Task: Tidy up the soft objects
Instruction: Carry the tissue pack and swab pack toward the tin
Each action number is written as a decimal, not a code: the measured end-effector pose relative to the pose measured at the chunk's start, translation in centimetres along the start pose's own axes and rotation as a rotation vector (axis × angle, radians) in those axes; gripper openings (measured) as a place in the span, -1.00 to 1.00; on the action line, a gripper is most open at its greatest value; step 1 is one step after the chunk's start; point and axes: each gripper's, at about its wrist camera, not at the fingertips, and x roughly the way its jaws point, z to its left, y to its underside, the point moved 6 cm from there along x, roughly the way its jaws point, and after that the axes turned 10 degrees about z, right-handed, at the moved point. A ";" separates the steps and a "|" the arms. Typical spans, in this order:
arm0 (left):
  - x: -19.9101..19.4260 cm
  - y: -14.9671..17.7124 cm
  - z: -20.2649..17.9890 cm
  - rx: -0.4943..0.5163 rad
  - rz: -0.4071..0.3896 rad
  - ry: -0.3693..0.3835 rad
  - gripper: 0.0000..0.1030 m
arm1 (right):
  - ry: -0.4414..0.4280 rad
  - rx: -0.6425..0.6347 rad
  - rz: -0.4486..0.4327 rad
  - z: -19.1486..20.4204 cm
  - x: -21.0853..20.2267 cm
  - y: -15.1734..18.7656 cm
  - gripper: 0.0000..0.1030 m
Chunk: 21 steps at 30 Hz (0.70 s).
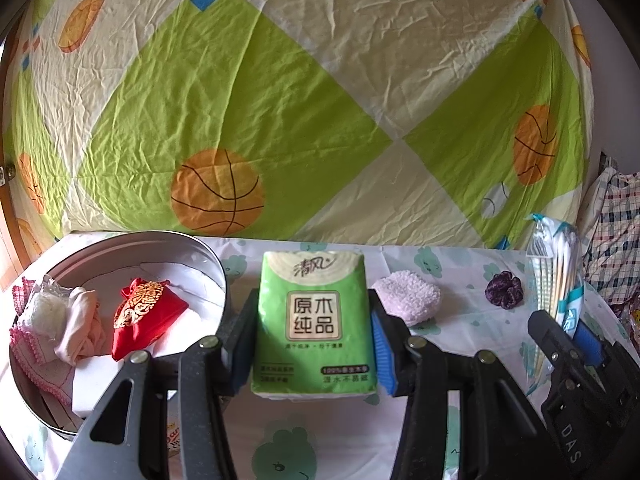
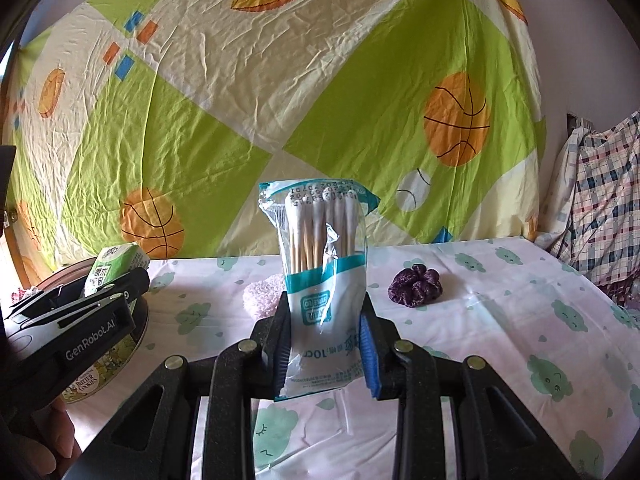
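1. The left gripper [image 1: 314,344] is clamped on a green tissue pack [image 1: 314,322], its two blue-padded fingers pressing the pack's left and right sides. The pack stands upright and sits just right of the round cookie tin [image 1: 218,270].
2. The right gripper [image 2: 325,344] is clamped on a bag of cotton swabs [image 2: 322,256]; the bag stands upright between the fingers, swab tips at the top.
3. In the left wrist view the same swab bag [image 1: 554,276] shows at the far right, held in the right gripper [image 1: 576,340].
4. In the right wrist view the left gripper [image 2: 100,292] shows at the left edge, carrying the tissue pack [image 2: 116,262] over the tin [image 2: 116,364], whose side reads "Butter Cookies".
5. Inside the tin lie a red embroidered pouch [image 1: 146,312], a pale pink cloth [image 1: 82,332] and a pink lace-edged piece [image 1: 30,354].
6. On the cloud-print tablecloth [image 2: 520,320] rest a fluffy pink pad [image 1: 408,294], just beside the tissue pack, and a purple scrunchie [image 2: 416,290], farther right and apart from both grippers.
7. A basketball-print sheet [image 1: 280,80] hangs behind the table; plaid fabric [image 2: 600,200] is heaped at the right.
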 end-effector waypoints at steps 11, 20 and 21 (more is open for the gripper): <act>-0.4 -0.3 0.8 -0.018 -0.007 0.008 -0.06 | 0.002 -0.003 -0.026 0.7 -0.8 0.2 -0.37; -0.9 -0.6 2.1 -0.014 -0.025 0.001 -0.06 | -0.005 -0.016 -0.036 1.9 -1.4 0.4 -0.37; -1.0 -0.7 2.3 -0.016 -0.026 -0.001 -0.06 | -0.003 -0.019 -0.038 2.1 -1.5 0.4 -0.37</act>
